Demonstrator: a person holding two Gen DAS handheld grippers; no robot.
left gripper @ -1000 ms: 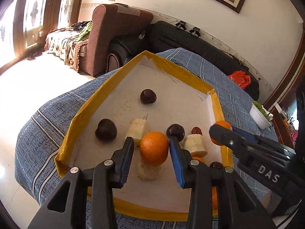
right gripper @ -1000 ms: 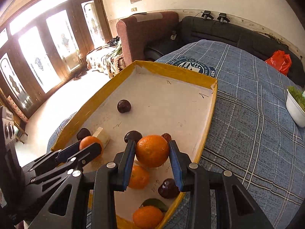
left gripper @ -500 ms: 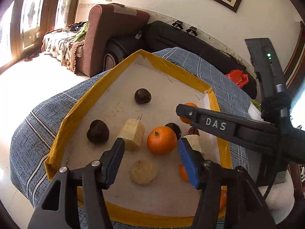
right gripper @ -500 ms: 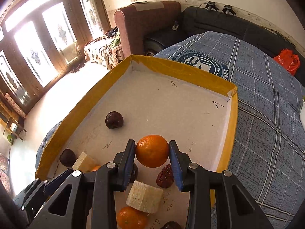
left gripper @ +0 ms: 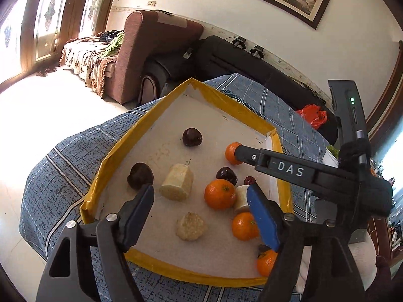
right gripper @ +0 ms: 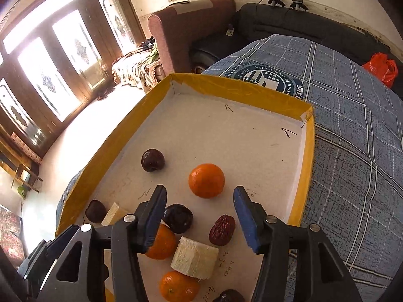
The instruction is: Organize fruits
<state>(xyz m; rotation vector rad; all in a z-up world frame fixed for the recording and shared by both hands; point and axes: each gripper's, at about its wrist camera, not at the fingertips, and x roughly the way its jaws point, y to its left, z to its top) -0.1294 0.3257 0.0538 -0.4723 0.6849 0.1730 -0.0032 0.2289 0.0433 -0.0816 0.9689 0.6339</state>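
Opening both jaws, we hold the left hand-held gripper (left gripper: 200,216) above a round orange tangerine (left gripper: 220,194) lying free in the shallow yellow-rimmed cardboard tray (left gripper: 121,143), while our right hand-held gripper (right gripper: 200,216) hovers unclamped just behind another round orange tangerine (right gripper: 206,180) resting on the tray floor.

text: "DAS" | on: right hand-held gripper (left gripper: 238,154) finger arm

orange mandarin (right gripper: 206,180), yellow-rimmed tray (right gripper: 241,88), perhaps maroon plum (right gripper: 152,160)
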